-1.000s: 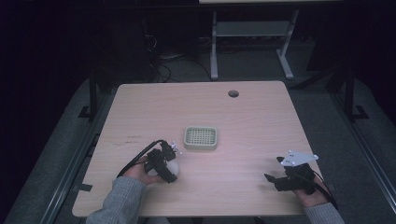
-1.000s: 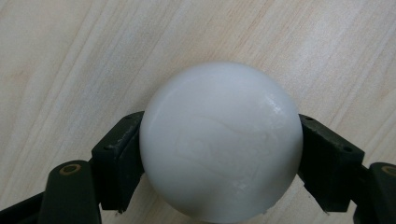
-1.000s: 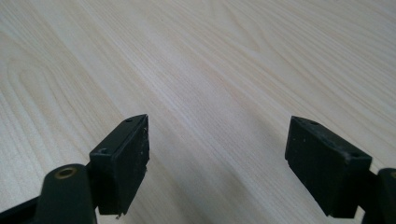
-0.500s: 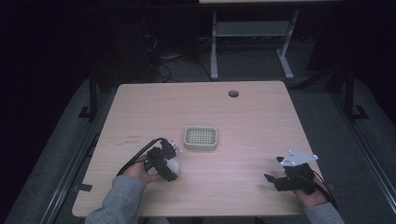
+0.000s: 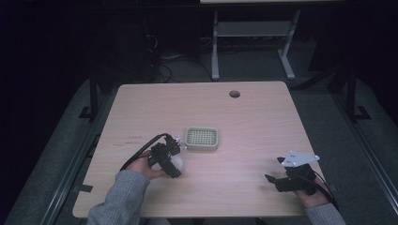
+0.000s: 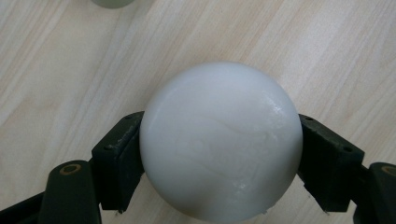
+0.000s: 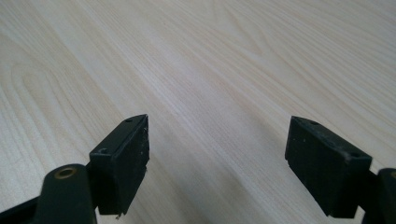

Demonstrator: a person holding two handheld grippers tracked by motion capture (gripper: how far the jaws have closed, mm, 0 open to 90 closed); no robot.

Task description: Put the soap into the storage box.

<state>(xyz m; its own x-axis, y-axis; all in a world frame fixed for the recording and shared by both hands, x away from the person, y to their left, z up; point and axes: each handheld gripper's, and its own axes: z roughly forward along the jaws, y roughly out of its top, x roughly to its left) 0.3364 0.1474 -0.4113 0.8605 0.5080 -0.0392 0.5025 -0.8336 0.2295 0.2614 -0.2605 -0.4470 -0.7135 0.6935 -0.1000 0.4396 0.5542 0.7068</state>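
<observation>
A smooth, glossy white ball (image 6: 220, 140), round and faintly marbled, sits between the matte black jaws of the left gripper (image 6: 219, 154), both pads pressed against its sides in a firm grasp. It rests on the pale wood-grain table (image 5: 244, 117), just beside the near-left corner of the shallow, square, perforated greenish tray (image 5: 202, 138). The right gripper (image 7: 217, 163), well apart from the tray at its near right, has its jaws spread wide over bare tabletop, holding nothing.
</observation>
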